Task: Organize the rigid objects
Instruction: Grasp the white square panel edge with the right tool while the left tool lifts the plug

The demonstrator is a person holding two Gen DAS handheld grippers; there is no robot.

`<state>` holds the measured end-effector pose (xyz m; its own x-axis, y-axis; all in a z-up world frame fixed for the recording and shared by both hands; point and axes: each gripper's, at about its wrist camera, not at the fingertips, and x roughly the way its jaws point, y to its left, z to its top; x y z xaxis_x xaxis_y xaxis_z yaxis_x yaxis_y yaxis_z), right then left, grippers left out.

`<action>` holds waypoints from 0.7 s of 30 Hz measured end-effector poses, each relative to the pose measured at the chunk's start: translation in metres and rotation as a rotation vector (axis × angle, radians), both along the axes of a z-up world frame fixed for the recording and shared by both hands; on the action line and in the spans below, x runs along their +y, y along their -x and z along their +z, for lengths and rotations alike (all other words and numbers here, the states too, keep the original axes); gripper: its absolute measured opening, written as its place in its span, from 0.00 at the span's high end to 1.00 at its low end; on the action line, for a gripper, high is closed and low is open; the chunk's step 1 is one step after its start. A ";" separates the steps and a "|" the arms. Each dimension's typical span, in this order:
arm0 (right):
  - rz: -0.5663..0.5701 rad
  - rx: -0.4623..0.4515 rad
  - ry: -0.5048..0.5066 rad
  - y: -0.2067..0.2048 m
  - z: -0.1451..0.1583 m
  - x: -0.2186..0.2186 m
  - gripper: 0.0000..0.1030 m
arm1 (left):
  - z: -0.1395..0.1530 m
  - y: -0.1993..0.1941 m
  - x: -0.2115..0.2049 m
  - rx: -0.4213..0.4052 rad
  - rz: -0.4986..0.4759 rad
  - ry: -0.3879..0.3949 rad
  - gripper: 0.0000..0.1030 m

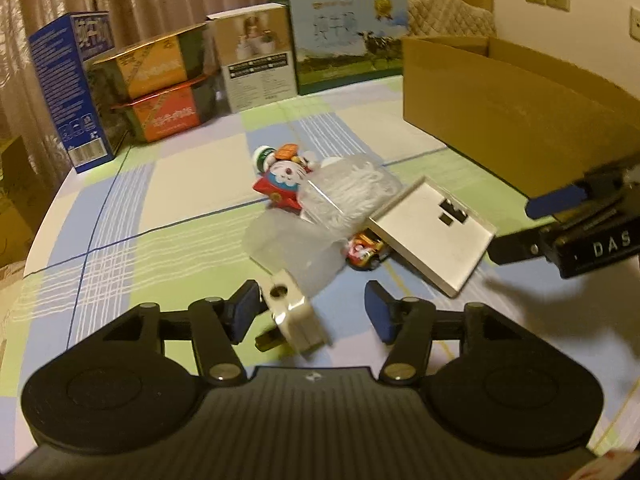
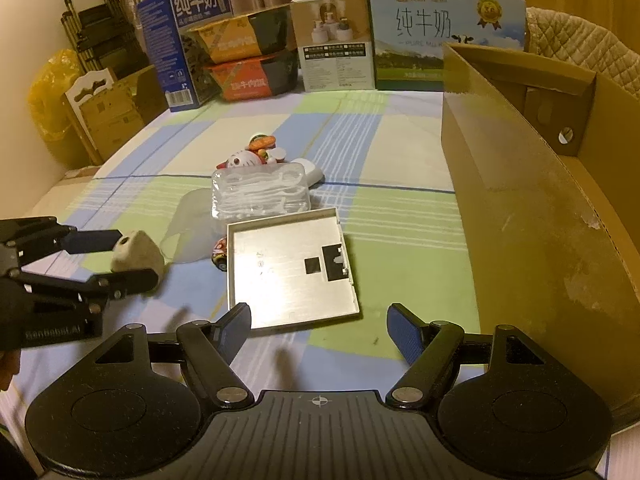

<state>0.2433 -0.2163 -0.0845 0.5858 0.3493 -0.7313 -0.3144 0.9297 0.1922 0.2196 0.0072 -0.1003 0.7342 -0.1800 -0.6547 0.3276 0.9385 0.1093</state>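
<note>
Left wrist view: left tool [image 1: 310,312] released, one beige plug adapter [image 1: 294,320] between its fingers on the worktop [image 1: 192,184]. Right tool [image 2: 320,330] released, empty. One white tray [image 2: 290,272], one clear case [image 2: 262,194], near the adapter.

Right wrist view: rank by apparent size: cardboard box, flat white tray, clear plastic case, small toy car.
1. cardboard box
2. flat white tray
3. clear plastic case
4. small toy car, partly hidden behind the tray

The box and tray sit nearer the camera, which inflates them.
</note>
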 end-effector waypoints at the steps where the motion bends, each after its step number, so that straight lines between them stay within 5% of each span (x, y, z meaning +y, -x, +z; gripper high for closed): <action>1: -0.003 0.000 -0.001 0.000 0.000 -0.001 0.30 | 0.001 0.001 0.001 -0.004 0.000 0.001 0.48; 9: -0.002 0.002 -0.004 -0.001 0.001 0.000 0.30 | -0.001 0.002 0.014 0.040 0.053 -0.008 0.47; 11: -0.002 0.003 -0.005 -0.001 0.001 0.000 0.30 | -0.001 0.000 0.014 0.041 0.043 -0.017 0.68; 12: -0.004 0.003 -0.006 -0.001 0.000 0.000 0.30 | -0.001 0.000 0.013 0.036 0.036 -0.034 0.70; 15: -0.011 0.005 -0.007 -0.001 0.001 -0.001 0.30 | -0.001 0.004 0.000 -0.009 -0.041 -0.126 0.82; 18: -0.020 0.010 -0.011 -0.001 0.000 -0.003 0.30 | -0.010 0.025 -0.029 -0.123 -0.228 -0.383 0.83; 21: -0.027 0.012 -0.020 -0.001 0.001 -0.005 0.30 | -0.012 0.043 -0.043 -0.126 -0.360 -0.391 0.83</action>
